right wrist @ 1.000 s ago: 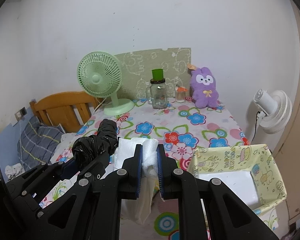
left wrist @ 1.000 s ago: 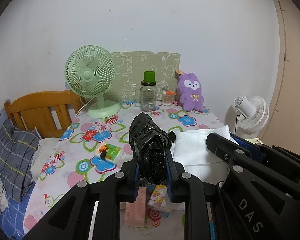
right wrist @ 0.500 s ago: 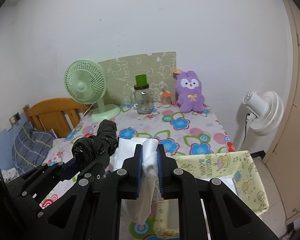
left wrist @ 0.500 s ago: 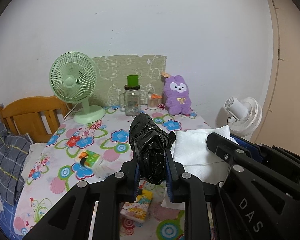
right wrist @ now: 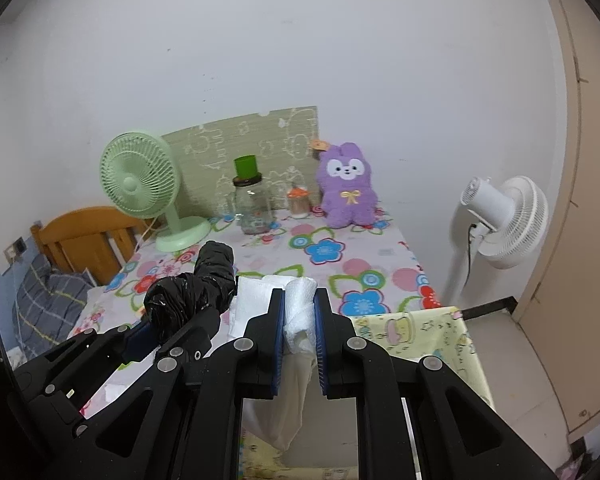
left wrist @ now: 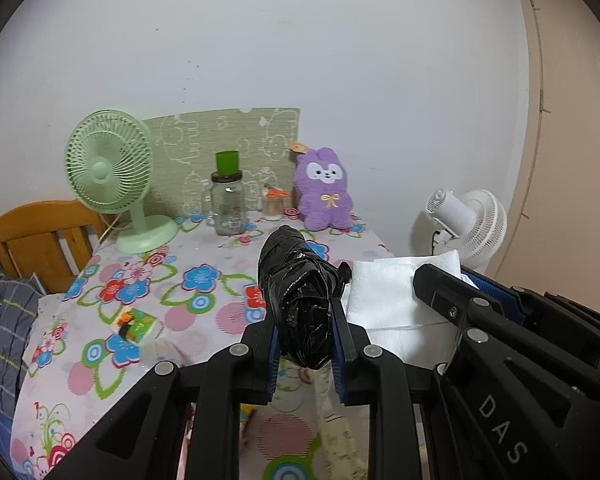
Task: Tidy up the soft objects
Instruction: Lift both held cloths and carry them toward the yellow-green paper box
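My left gripper is shut on a crumpled black plastic bag and holds it above the flowered table. My right gripper is shut on a white paper towel that hangs down below the fingers. The bag shows at the left in the right wrist view, and the towel at the right in the left wrist view. The two grippers are side by side. A yellow patterned fabric bin sits just below and right of the right gripper.
At the table's far edge stand a green fan, a glass jar with a green cup on top, a small jar and a purple plush rabbit. A small green packet lies on the table. A white fan stands at the right, a wooden headboard at the left.
Both grippers have moved right and back from the table together, with the bag and the towel still held. The yellow bin has come under the right gripper.
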Action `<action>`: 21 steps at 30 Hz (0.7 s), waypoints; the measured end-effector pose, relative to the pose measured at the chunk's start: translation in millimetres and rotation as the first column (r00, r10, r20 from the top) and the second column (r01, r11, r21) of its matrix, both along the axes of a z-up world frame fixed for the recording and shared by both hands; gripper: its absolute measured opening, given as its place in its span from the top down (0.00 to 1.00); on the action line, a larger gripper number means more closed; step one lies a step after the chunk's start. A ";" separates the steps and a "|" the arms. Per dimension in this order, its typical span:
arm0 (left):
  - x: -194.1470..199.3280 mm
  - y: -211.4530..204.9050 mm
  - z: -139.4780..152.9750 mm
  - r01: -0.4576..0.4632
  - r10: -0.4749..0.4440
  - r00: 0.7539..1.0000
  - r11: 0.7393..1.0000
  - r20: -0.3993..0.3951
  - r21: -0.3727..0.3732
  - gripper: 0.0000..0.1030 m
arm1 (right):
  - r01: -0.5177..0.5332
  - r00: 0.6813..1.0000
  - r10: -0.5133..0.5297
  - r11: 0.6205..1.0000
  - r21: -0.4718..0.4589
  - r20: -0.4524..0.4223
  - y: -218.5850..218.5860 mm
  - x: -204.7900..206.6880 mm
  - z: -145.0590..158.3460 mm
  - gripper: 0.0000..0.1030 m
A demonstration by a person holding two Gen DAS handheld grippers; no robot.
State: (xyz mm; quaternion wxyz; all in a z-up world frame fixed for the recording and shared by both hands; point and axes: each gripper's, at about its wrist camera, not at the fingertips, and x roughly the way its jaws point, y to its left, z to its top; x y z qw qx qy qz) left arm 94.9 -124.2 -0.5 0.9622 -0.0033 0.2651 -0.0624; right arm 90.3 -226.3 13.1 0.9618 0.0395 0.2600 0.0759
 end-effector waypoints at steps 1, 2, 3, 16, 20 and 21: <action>0.4 -3.3 -0.4 0.006 -0.006 1.000 1.000 0.000 0.000 0.81 | 0.005 1.000 -0.005 1.000 0.000 0.000 -2.7 -0.2 -0.7 0.84; 1.3 -6.3 -0.7 0.012 -0.012 1.000 1.000 -0.002 0.000 0.81 | 0.010 1.000 -0.010 1.000 0.001 0.000 -6.0 0.0 -0.9 0.84; 2.5 -9.5 -1.0 0.018 -0.018 1.000 1.000 -0.003 0.001 0.81 | 0.017 1.000 -0.017 1.000 0.002 0.000 -9.7 0.4 -1.2 0.84; 13.2 -42.5 -12.5 0.087 -0.087 0.996 0.996 -0.037 0.011 0.81 | 0.090 0.996 -0.090 0.996 0.008 -0.027 -41.2 6.7 -14.6 0.84; 14.6 -53.8 -19.3 0.116 -0.115 0.992 0.993 -0.057 0.015 0.81 | 0.114 0.992 -0.114 0.993 0.002 -0.049 -51.0 12.3 -23.2 0.84; 15.2 -56.0 -20.9 0.122 -0.121 0.991 0.992 -0.062 0.015 0.80 | 0.122 0.991 -0.121 0.993 0.000 -0.056 -53.4 13.7 -25.6 0.84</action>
